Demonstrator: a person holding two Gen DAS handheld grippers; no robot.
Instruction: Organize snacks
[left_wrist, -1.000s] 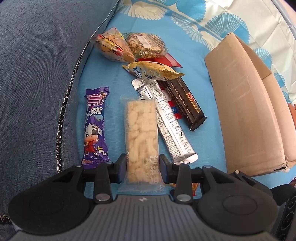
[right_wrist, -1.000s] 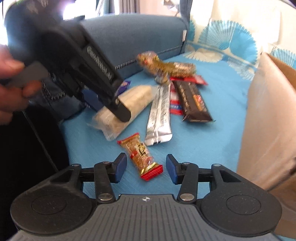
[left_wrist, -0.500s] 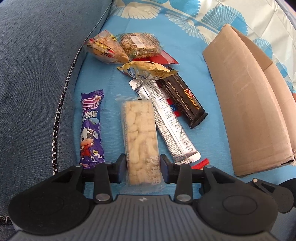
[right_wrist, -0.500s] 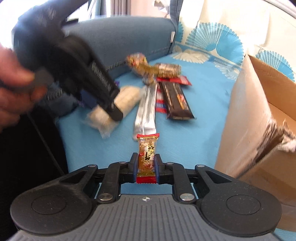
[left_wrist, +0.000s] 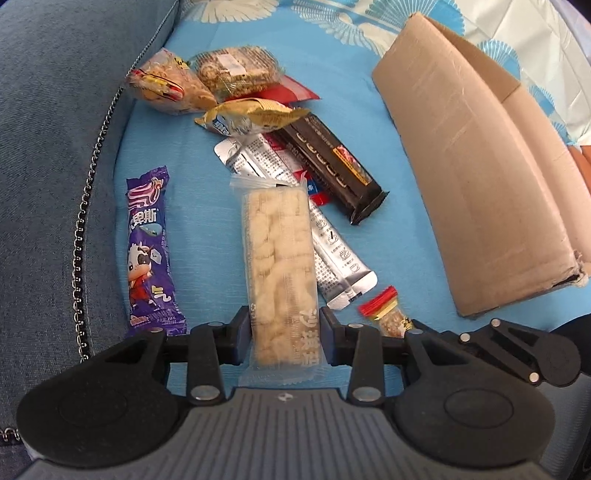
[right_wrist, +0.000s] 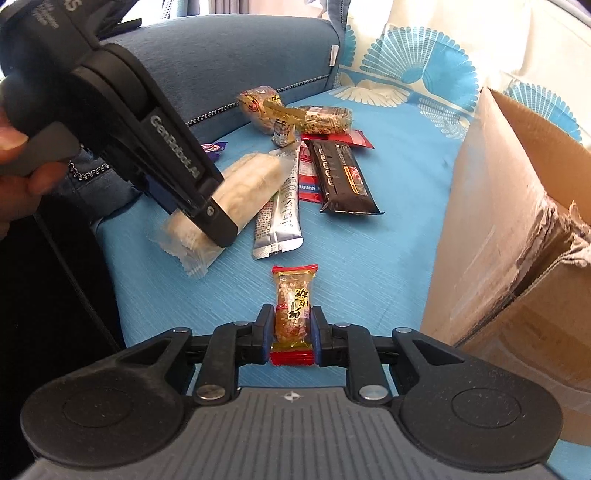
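Note:
My left gripper (left_wrist: 284, 332) is shut on the near end of a pale puffed-rice bar (left_wrist: 277, 251) in a clear wrapper. The bar's far end hangs over a silver stick sachet (left_wrist: 332, 258). From the right wrist view the left gripper (right_wrist: 207, 221) holds that bar (right_wrist: 255, 181) slanted above the blue cloth. My right gripper (right_wrist: 293, 328) is shut on a small peanut candy (right_wrist: 293, 302) with red ends, held off the cloth. The candy's tip (left_wrist: 382, 314) shows in the left wrist view.
On the blue cloth lie a purple cow wrapper (left_wrist: 149, 251), a black bar (left_wrist: 332, 170), a gold packet (left_wrist: 251, 118), two clear nut bags (left_wrist: 166, 85) and a red packet (left_wrist: 295, 90). An open cardboard box (right_wrist: 498, 221) stands at the right. A denim cushion (left_wrist: 55, 147) borders the left.
My right gripper closed on the peanut candy, which lay loose on the cloth, and raised it. The left gripper kept its grip on the rice bar and rolled a little.

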